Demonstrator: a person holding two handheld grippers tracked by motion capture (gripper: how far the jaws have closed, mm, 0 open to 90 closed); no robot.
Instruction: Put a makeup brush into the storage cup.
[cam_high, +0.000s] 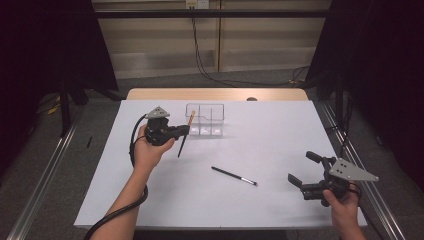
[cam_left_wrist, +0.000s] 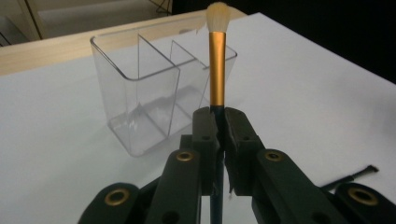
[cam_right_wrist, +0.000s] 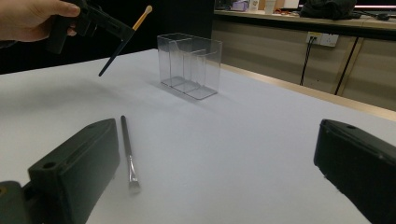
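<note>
My left gripper is shut on a makeup brush with a gold ferrule and pale bristles, held off the table with the bristle end tilted up. The brush hangs just left of a clear three-compartment organizer, which stands empty behind the gripper's jaws in the left gripper view. A second, thin black brush lies flat on the white table, also seen in the right gripper view. My right gripper rests open at the table's right front, nothing between its jaws. The left gripper shows far left there.
The white sheet covers the table, with a wooden strip at its far edge. Cables run on the floor behind. Metal rails flank both sides.
</note>
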